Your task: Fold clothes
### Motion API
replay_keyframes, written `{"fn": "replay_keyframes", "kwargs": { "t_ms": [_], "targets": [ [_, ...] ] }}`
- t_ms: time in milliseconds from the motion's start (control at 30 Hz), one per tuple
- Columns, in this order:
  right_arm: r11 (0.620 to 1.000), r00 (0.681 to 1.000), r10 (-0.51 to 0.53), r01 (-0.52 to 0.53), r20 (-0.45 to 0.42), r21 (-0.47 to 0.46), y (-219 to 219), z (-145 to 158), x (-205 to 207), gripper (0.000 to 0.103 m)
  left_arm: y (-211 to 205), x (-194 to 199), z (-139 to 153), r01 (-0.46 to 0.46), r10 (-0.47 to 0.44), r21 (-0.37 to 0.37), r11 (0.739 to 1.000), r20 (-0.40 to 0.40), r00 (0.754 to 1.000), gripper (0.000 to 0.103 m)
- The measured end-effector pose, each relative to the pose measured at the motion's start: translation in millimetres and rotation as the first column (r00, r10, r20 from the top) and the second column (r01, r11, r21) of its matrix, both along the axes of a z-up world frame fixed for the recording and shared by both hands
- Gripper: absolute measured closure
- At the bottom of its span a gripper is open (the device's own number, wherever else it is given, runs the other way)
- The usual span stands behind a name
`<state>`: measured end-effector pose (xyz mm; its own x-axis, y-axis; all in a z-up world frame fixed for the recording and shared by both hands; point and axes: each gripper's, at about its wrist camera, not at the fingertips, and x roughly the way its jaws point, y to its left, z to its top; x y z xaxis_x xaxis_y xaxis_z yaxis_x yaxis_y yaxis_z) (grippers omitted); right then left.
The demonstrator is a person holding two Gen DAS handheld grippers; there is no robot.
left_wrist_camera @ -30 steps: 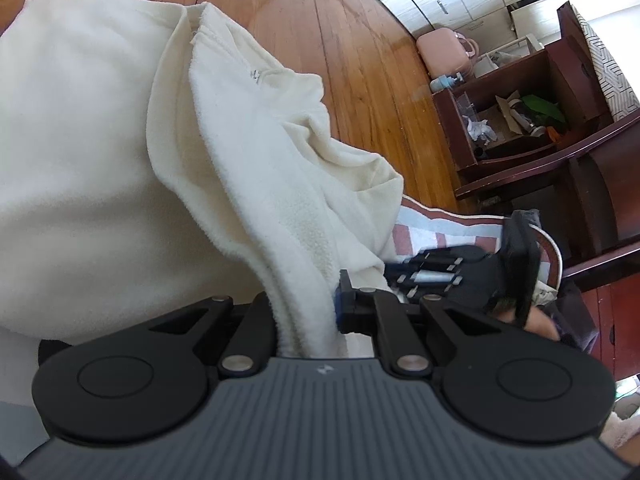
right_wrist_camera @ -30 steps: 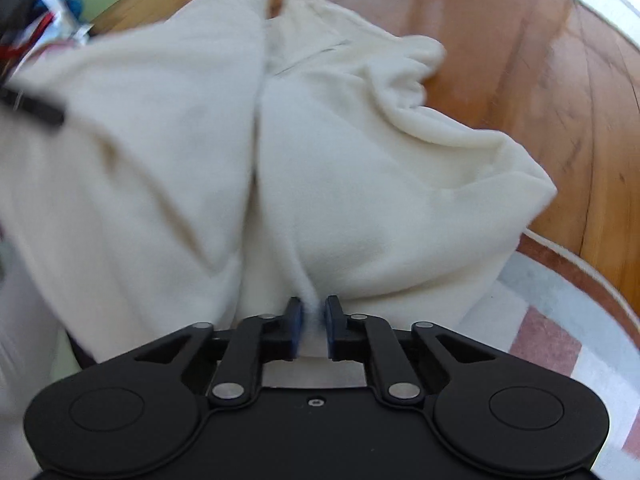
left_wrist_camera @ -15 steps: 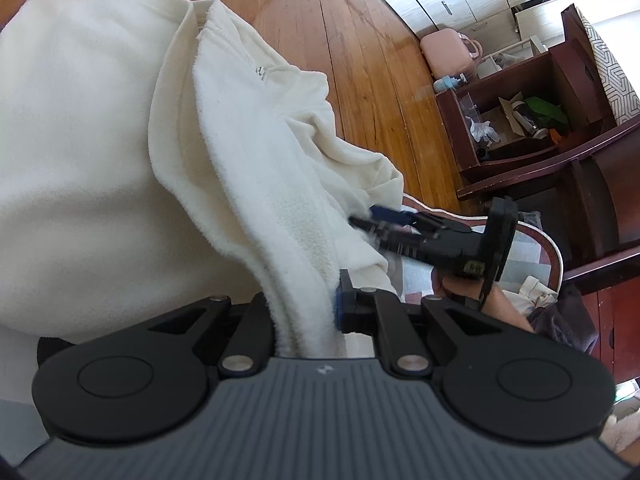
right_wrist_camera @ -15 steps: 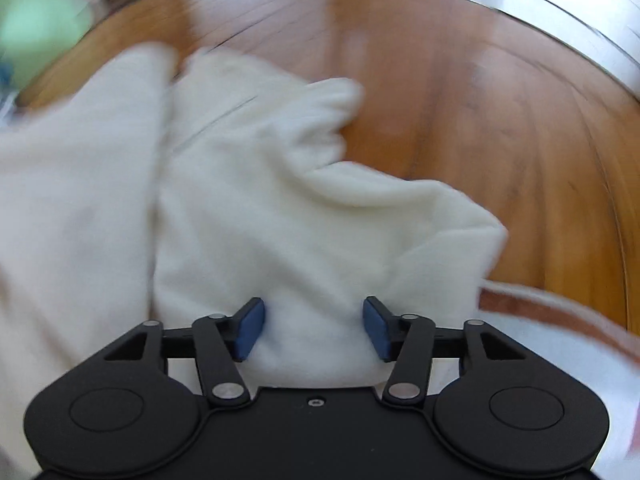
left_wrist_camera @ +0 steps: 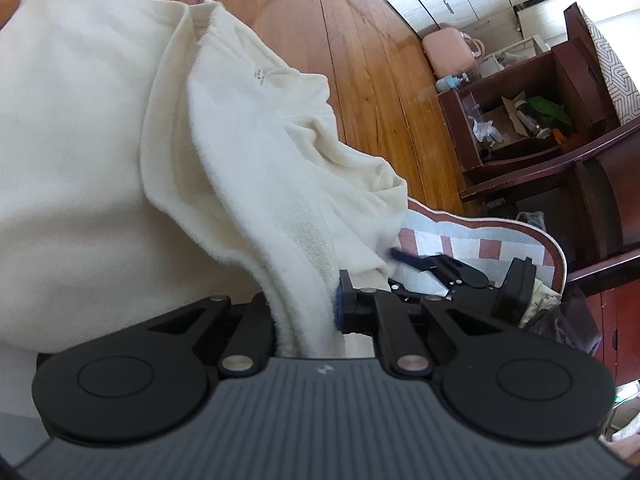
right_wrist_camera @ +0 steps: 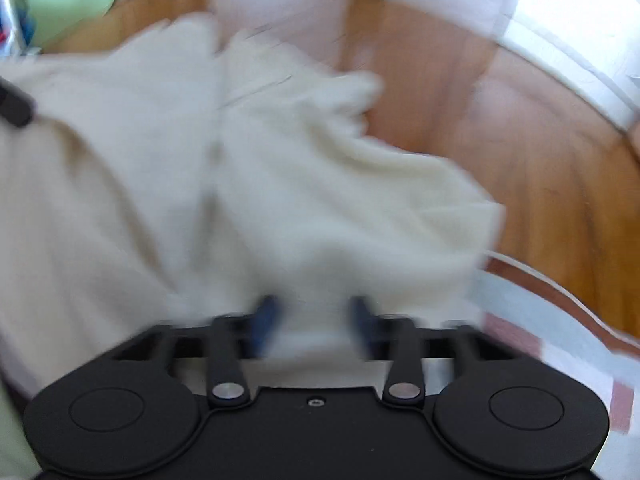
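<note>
No readable words or numbers anywhere. Only a small pale logo mark on the grey ribbed body of the left gripper [left_wrist_camera: 307,312], too tiny to read; the right wrist view is blurred.

The garment [left_wrist_camera: 120,152] is lying spread over the wooden floor [left_wrist_camera: 360,52], its near edge hanging over the rug [left_wrist_camera: 480,240]. The left gripper [left_wrist_camera: 308,312] is sitting at that near fold, with the right gripper [left_wrist_camera: 440,276] just to its right, over the rug. A shelf unit [left_wrist_camera: 520,120] is standing behind the rug, a small case [left_wrist_camera: 452,56] behind the shelf unit.
</note>
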<state>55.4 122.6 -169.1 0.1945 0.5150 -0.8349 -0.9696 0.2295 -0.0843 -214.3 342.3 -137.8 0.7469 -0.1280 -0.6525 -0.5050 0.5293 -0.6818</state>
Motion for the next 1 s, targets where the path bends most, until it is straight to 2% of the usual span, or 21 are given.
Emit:
{"fn": "replay_keyframes", "kwargs": {
  "t_ms": [33, 67, 100, 167, 200, 267, 333, 367, 400, 467, 533, 567, 633, 667, 700, 733, 767, 833, 900, 933, 1000],
  "targets": [
    [0.995, 0.995, -0.098, 0.098, -0.006, 0.009, -9, 0, 16, 0.032, -3, 7, 9, 0.032, -0.03, 0.061, 0.998, -0.031, 0.999, 0.094],
    [0.981, 0.981, -0.193, 0.194, -0.034, 0.028, -19, 2, 31, 0.038, -6, 15, 17, 0.063, -0.057, 0.11, 0.992, -0.056, 0.997, 0.094],
    [0.963, 0.963, -0.259, 0.264, -0.08, 0.059, -29, 10, 38, 0.051, -6, 26, 26, 0.086, -0.08, 0.125, 0.988, -0.051, 0.995, 0.094],
    [0.949, 0.953, -0.288, 0.296, -0.09, 0.107, -43, 32, 35, 0.052, -6, 47, 42, 0.131, -0.126, 0.156, 0.979, -0.044, 0.991, 0.094],
    [0.948, 0.958, -0.26, 0.278, -0.125, 0.158, -49, 42, 30, 0.052, -5, 59, 50, 0.149, -0.145, 0.169, 0.974, -0.037, 0.989, 0.094],
    [0.94, 0.95, -0.172, 0.238, -0.259, 0.247, -61, 59, 24, 0.048, 7, 91, 65, 0.15, -0.153, 0.172, 0.974, 0.006, 0.988, 0.094],
    [0.932, 0.924, -0.075, 0.199, -0.376, 0.302, -66, 69, 17, 0.036, 21, 125, 77, 0.144, -0.154, 0.173, 0.974, 0.047, 0.987, 0.094],
    [0.932, 0.905, -0.046, 0.191, -0.422, 0.307, -65, 68, 13, 0.026, 27, 141, 80, 0.126, -0.137, 0.161, 0.979, 0.064, 0.988, 0.093],
    [0.934, 0.886, -0.026, 0.187, -0.463, 0.305, -65, 66, 10, 0.022, 34, 157, 82, 0.107, -0.12, 0.15, 0.983, 0.081, 0.989, 0.091],
    [0.94, 0.857, -0.003, 0.178, -0.515, 0.291, -68, 64, 5, 0.021, 46, 185, 83, 0.083, -0.091, 0.093, 0.992, 0.09, 0.992, 0.076],
    [0.95, 0.866, 0.003, 0.154, -0.5, 0.273, -70, 63, -2, 0.019, 53, 194, 83, 0.064, -0.066, 0.027, 0.998, 0.091, 0.994, 0.072],
    [0.958, 0.891, 0.0, 0.131, -0.455, 0.257, -68, 61, -9, 0.014, 52, 192, 85, 0.055, -0.057, 0.018, 0.998, 0.115, 0.992, 0.067],
    [0.976, 0.953, -0.003, 0.069, -0.303, 0.208, -58, 53, -27, 0.014, 48, 181, 88, 0.056, -0.061, 0.03, 0.998, 0.175, 0.983, 0.056],
    [0.983, 0.982, -0.013, 0.047, -0.186, 0.177, -52, 48, -36, 0.018, 47, 175, 89, 0.057, -0.064, 0.039, 0.998, 0.202, 0.977, 0.052],
    [0.989, 0.998, -0.039, 0.046, -0.056, 0.137, -47, 41, -43, 0.054, 45, 168, 91, 0.058, -0.067, 0.048, 0.997, 0.227, 0.971, 0.052],
    [0.99, 0.997, -0.074, 0.073, 0.006, 0.124, -45, 36, -42, 0.084, 45, 160, 91, 0.053, -0.066, 0.061, 0.997, 0.237, 0.969, 0.052],
    [0.977, 0.989, -0.134, 0.144, -0.067, 0.158, -51, 36, -28, 0.094, 48, 146, 87, 0.033, -0.05, 0.088, 0.996, 0.196, 0.979, 0.052],
    [0.933, 0.945, -0.25, 0.293, -0.211, 0.209, -65, 38, 3, 0.095, 53, 117, 78, -0.003, -0.014, 0.143, 0.99, 0.114, 0.993, 0.052],
    [0.879, 0.884, -0.363, 0.43, -0.295, 0.208, -85, 40, 35, 0.095, 58, 88, 70, -0.034, 0.028, 0.201, 0.979, 0.033, 0.999, 0.05],
    [0.869, 0.862, -0.381, 0.458, -0.334, 0.19, -91, 38, 43, 0.095, 61, 74, 65, -0.048, 0.051, 0.23, 0.972, -0.006, 0.999, 0.049],
    [0.892, 0.858, -0.359, 0.431, -0.367, 0.136, -94, 35, 45, 0.095, 66, 45, 57, -0.071, 0.099, 0.29, 0.954, -0.083, 0.992, 0.049]
  ]
}}
